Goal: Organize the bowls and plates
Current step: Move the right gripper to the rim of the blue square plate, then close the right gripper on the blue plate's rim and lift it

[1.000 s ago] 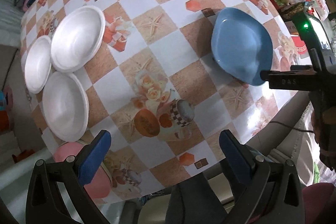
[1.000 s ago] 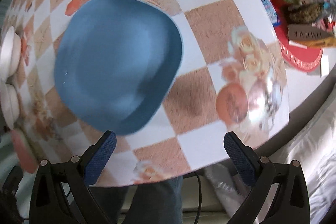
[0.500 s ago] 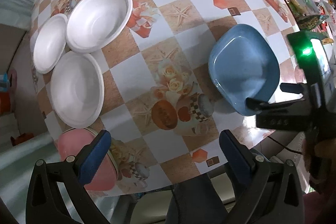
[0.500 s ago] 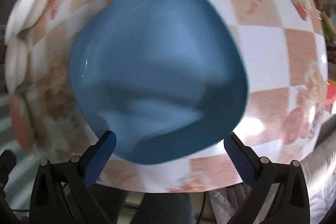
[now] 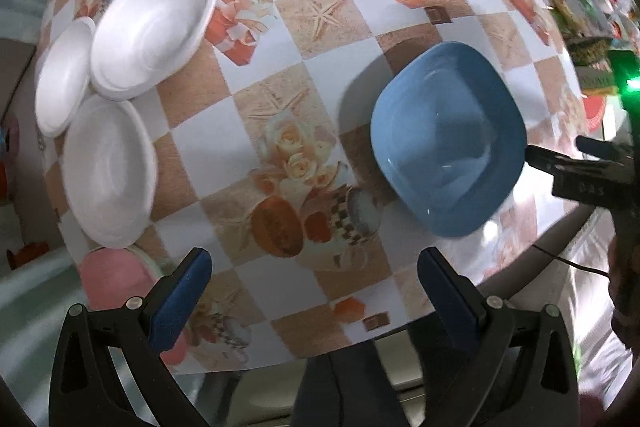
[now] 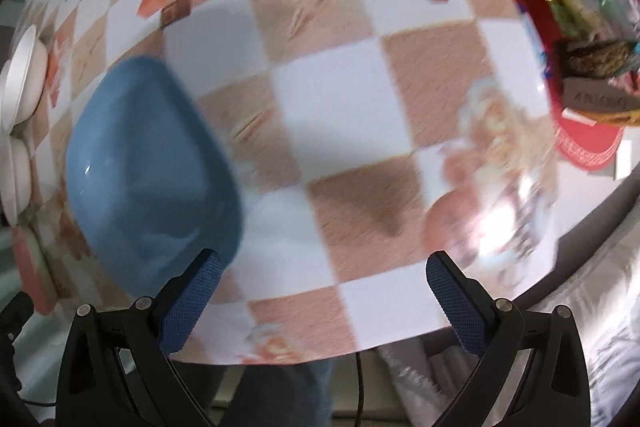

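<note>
A blue square plate (image 5: 448, 143) lies on the checked tablecloth (image 5: 280, 39), right of centre in the left wrist view. My right gripper (image 6: 320, 291) is open, and the blue plate (image 6: 148, 179) sits at its left, by the left finger, not between the jaws. From the left wrist view the right gripper (image 5: 560, 163) points at the plate's right edge. Two white foam bowls (image 5: 154, 27) (image 5: 108, 171) and a smaller white plate (image 5: 64, 79) cluster at the table's left. My left gripper (image 5: 314, 291) hangs open above the near edge, holding nothing.
A pink dish (image 5: 116, 283) sits at the near left table edge. Packets and a red mat (image 6: 588, 147) crowd the far right side. The white bowls (image 6: 20, 79) show at the left rim of the right wrist view. A person's legs are under the near table edge.
My right gripper has swung to the right, so the blue plate slid from the centre of its view to the left. The left gripper moved in closer over the table.
</note>
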A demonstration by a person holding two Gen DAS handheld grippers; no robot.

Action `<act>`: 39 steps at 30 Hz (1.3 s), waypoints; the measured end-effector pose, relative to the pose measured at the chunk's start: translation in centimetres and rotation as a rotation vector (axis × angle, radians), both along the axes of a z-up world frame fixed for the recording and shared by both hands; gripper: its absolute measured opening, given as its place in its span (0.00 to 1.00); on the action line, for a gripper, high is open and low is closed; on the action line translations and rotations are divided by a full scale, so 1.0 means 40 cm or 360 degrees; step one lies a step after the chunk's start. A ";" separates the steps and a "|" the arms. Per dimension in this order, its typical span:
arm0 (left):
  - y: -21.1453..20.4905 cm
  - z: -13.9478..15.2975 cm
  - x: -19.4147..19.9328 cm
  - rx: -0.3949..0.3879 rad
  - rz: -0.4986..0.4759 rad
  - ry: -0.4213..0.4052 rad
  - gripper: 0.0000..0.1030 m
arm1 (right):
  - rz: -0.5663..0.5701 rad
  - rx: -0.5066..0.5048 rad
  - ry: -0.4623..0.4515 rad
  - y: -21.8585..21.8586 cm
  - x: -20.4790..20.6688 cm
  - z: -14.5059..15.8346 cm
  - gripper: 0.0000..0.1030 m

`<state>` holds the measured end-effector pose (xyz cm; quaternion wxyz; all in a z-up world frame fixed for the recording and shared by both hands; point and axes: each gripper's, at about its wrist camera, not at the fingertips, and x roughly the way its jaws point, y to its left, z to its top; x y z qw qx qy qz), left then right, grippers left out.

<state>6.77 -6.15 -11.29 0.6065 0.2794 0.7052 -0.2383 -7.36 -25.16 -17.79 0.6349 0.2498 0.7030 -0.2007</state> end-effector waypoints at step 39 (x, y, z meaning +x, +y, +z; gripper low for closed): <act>-0.052 -0.171 0.011 0.0182 0.0142 -0.0099 1.00 | 0.0321 0.0043 -0.0002 0.152 0.131 -0.083 1.00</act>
